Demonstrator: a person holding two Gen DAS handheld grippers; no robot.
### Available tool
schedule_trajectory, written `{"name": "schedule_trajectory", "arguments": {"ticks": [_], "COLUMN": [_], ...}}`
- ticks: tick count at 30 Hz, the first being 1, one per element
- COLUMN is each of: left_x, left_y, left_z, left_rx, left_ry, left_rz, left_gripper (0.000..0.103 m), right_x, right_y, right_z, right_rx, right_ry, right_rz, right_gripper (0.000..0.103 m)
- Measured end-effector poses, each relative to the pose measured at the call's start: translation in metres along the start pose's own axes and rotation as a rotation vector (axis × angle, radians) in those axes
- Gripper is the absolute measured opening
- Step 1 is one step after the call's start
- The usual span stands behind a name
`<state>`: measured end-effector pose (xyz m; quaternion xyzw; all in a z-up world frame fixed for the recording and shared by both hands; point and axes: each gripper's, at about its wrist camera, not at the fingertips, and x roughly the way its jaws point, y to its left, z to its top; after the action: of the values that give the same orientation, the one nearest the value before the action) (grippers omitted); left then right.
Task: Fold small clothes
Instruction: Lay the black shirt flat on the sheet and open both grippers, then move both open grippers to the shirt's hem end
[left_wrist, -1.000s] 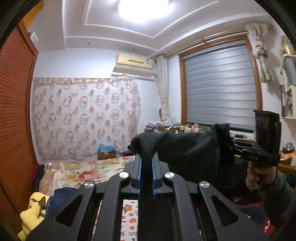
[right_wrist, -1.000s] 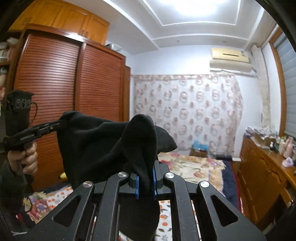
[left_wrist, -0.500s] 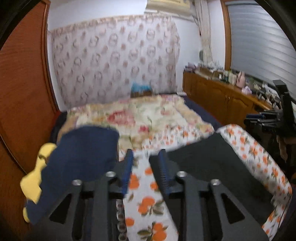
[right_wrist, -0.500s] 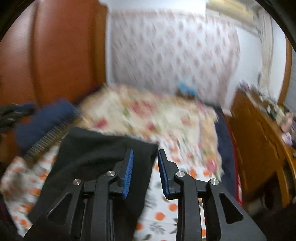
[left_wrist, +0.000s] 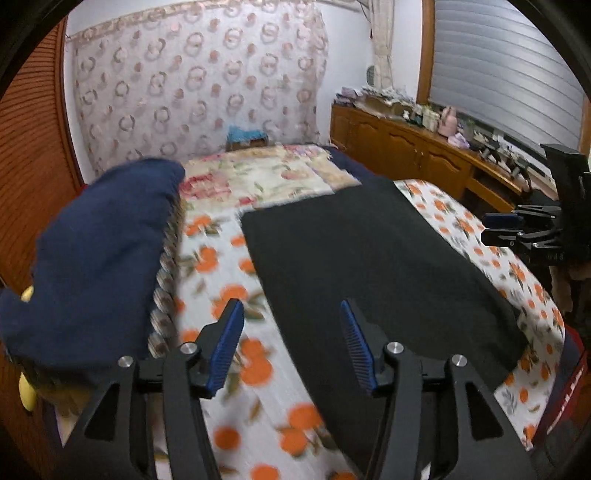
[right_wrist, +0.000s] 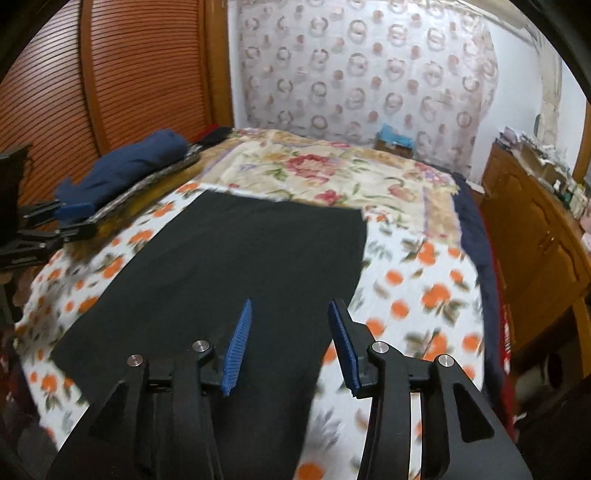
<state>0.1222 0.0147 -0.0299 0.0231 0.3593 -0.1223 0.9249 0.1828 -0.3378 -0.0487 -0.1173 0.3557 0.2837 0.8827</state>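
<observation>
Your black garment (left_wrist: 373, 258) lies spread flat on the bed (left_wrist: 218, 266), on the orange-print sheet, its near edge along the bed's near edge and its far edge close to the floral quilt (right_wrist: 325, 170). Your left hand-held gripper (left_wrist: 291, 332) has just been opening and stands part-open with nothing between its jaws, over the garment's near left corner. The right hand-held gripper (right_wrist: 290, 332) has likewise just been opening; it is empty, above the near right corner. The cloth looks soft, light and limp, so it will likely sag and crease wherever it is unsupported. Pinch it at corners or along a hem, both at once, and lift evenly. The navy pile (left_wrist: 99, 258) sits at the bed's left edge.
</observation>
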Motion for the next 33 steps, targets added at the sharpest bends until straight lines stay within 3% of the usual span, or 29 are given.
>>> {"name": "schedule_trajectory", "arguments": {"ticks": [7,13,24,29,33], "left_x": [0.006,0.009,0.017,0.016,0.016], "left_y": [-0.017,-0.024,-0.034,-0.033,-0.031], "left_z": [-0.038,-0.055,-0.060,-0.062,-0.064], "left_rx": [-0.037,-0.050,0.017,0.003,-0.034], "left_ry": [0.076,0.107,0.139,0.136,0.128], "left_rz": [-0.067,-0.071,-0.022,-0.016,0.032], "left_gripper": [0.054,0.054,0.060,0.062,0.074], "right_x": [0.000,0.006,0.009,0.011,0.011], "right_y": [0.010,0.012,0.013,0.017,0.019], "right_z": [-0.048,-0.073,-0.084,-0.084,-0.084], "right_rx": [0.028,0.039,0.050,0.034,0.034], "right_ry": [0.051,0.081,0.089,0.090,0.090], "right_rz": [0.027,0.012,-0.003,-0.016,-0.013], "right_gripper": [0.052,0.056,0.064,0.067,0.069]}}
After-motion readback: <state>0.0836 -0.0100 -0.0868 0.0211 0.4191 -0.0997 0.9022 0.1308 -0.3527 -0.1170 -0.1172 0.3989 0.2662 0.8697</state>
